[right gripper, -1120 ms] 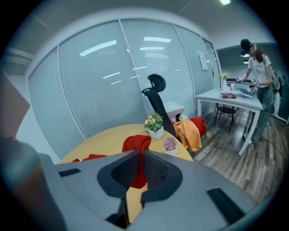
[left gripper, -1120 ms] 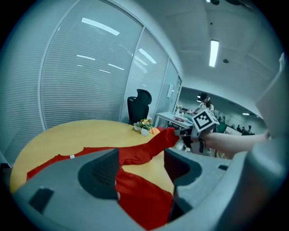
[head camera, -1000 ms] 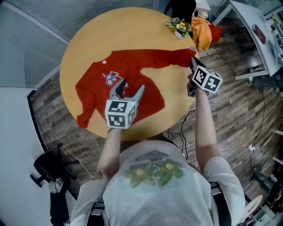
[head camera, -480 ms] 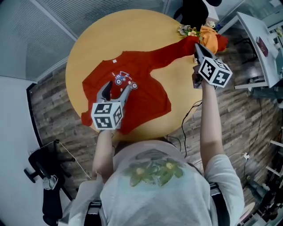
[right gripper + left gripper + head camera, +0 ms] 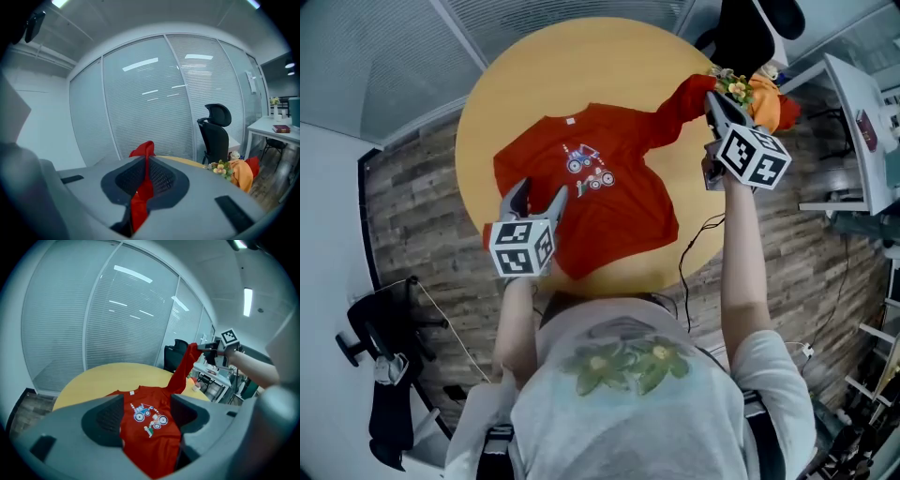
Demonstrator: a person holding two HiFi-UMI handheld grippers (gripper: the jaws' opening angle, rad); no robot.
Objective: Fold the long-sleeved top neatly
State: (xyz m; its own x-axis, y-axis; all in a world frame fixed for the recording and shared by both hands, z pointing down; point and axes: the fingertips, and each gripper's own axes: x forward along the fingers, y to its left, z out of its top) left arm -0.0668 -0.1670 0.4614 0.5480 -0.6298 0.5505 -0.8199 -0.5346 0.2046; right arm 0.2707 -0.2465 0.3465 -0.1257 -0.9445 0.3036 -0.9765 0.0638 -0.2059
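Note:
A red long-sleeved top (image 5: 614,202) with a tractor print lies spread on the round yellow table (image 5: 534,84). Its right sleeve (image 5: 680,105) rises off the table toward the far right edge. My right gripper (image 5: 712,103) is shut on the sleeve's end, and the red cloth (image 5: 139,201) is pinched between the jaws of this gripper (image 5: 145,176). My left gripper (image 5: 536,197) hovers open above the top's near left part, holding nothing. In the left gripper view the top (image 5: 147,432) shows below that gripper (image 5: 145,418), and the lifted sleeve (image 5: 183,369) stretches to the right.
Small flowers (image 5: 736,87) and an orange cloth (image 5: 766,103) sit beyond the table's far right edge. A black office chair (image 5: 755,28) stands behind them, a white desk (image 5: 853,122) at the right. Another dark chair (image 5: 380,375) stands on the wooden floor at the lower left.
The right gripper has carried the sleeve end up and away toward the table's far right, drawing the sleeve out straight. The left gripper has moved left across the top's near edge, still open.

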